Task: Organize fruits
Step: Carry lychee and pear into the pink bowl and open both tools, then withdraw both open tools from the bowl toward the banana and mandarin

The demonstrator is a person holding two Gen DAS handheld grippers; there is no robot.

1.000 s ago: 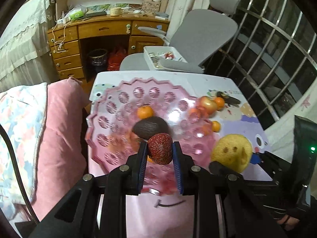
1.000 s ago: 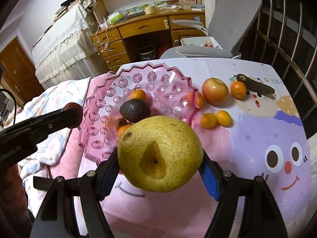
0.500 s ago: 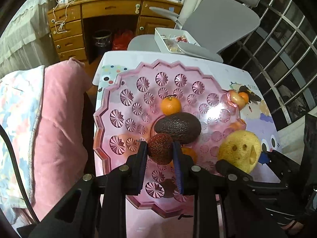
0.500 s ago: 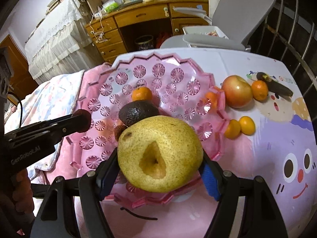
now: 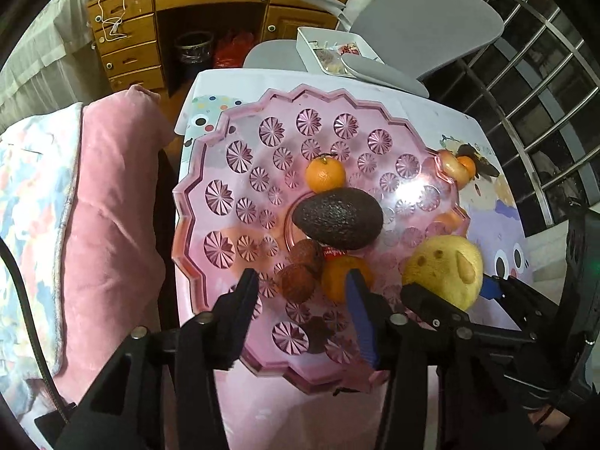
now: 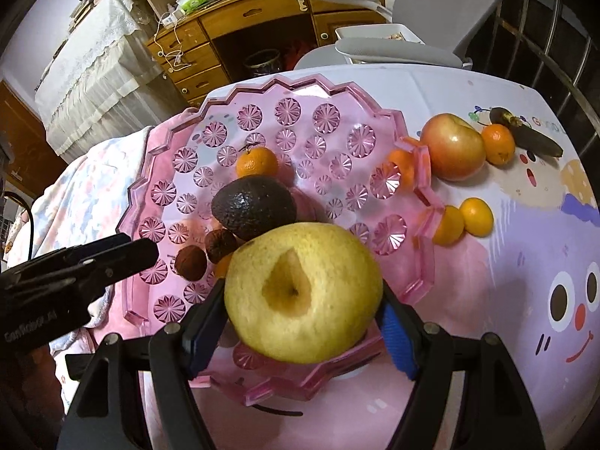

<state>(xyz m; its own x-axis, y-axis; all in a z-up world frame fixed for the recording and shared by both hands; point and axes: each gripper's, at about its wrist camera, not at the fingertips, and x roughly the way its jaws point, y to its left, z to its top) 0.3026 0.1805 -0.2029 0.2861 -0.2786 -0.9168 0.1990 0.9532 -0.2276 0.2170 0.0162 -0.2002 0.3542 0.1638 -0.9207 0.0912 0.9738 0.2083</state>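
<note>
A lived-in room of a home, most likely a bedroom or study. A brown wooden writing desk with brass-knobbed drawers [image 6: 195, 56] stands at the back, its top cluttered with small items and a white charging cable. A grey padded office chair [image 5: 423, 26] sits at the far edge of the bench with a cartoon-printed cloth [image 6: 525, 262]. A bed draped in a cream lace-edged cover [image 6: 93, 56] stands to the left, a pink velvet cushion [image 5: 112, 195] lies close by, and a metal-barred window [image 5: 543, 112] runs along the right.
</note>
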